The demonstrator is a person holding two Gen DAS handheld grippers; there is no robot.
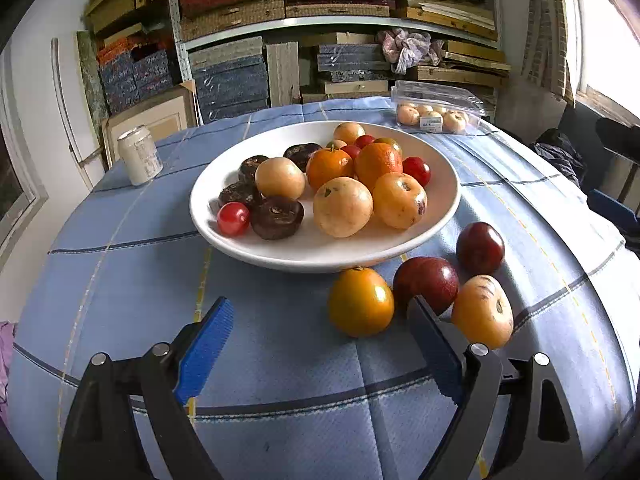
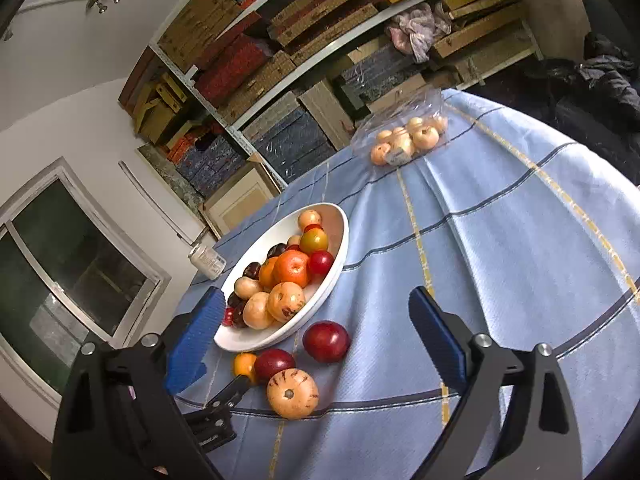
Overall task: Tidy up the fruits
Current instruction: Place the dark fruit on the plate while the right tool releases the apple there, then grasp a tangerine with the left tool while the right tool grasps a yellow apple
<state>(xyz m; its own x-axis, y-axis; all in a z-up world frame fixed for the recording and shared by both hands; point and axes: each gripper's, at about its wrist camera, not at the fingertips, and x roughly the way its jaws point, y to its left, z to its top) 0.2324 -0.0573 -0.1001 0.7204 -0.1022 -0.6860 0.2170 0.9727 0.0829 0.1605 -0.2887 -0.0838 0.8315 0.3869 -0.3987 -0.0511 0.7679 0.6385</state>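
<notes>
A white bowl [image 1: 208,184] holds several fruits: oranges, pale yellow ones, dark brown ones and small red ones. Four fruits lie on the blue cloth in front of it: a yellow-orange fruit [image 1: 360,302], two dark red plums [image 1: 426,280] [image 1: 480,248] and a pale streaked fruit [image 1: 482,312]. My left gripper [image 1: 320,308] is open just short of the yellow-orange fruit, its right finger [image 1: 434,344] beside the nearer plum. My right gripper [image 2: 316,296] is open and empty, above the same group: plum [image 2: 326,340], plum [image 2: 274,364], pale fruit [image 2: 292,394]. The bowl [image 2: 340,240] lies beyond.
A pale drink can [image 1: 139,154] stands left of the bowl. A clear plastic box of pale fruits [image 1: 436,110] sits at the table's far edge. Shelves of stacked boxes rise behind. Dark clothing [image 1: 560,156] lies off the right edge. One left gripper finger [image 2: 232,390] shows in the right wrist view.
</notes>
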